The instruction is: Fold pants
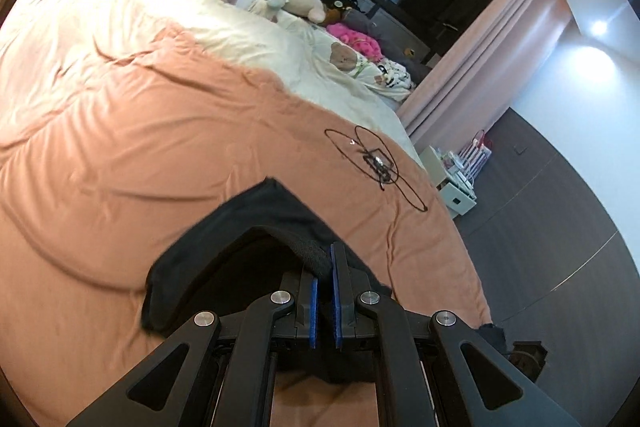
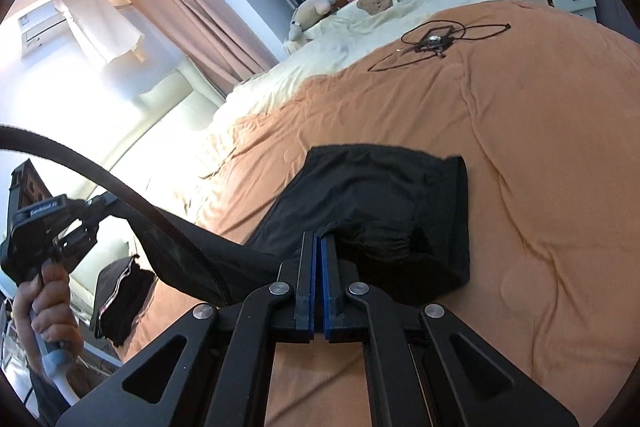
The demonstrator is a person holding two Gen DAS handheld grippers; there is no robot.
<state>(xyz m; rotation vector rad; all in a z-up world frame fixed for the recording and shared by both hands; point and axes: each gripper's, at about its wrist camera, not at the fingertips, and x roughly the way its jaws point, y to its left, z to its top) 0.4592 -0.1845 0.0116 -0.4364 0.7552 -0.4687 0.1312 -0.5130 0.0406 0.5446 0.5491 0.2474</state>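
Black pants (image 1: 248, 227) lie partly on an orange duvet (image 1: 160, 131). My left gripper (image 1: 325, 267) is shut on the pants' waistband, which bunches between its blue pads. My right gripper (image 2: 319, 243) is shut on another part of the pants (image 2: 380, 195), with fabric gathered at its tips. In the right wrist view the waistband stretches taut to the left, up to the left gripper (image 2: 86, 213) held in a hand. A leg end with its hem (image 2: 460, 207) lies flat on the duvet (image 2: 540, 147).
A coiled black cable with a small device (image 1: 376, 163) lies on the duvet beyond the pants; it also shows in the right wrist view (image 2: 434, 41). Stuffed toys and pillows (image 1: 320, 7) sit at the bed's far end. A white bedside cabinet (image 1: 456, 187) stands by the bed edge.
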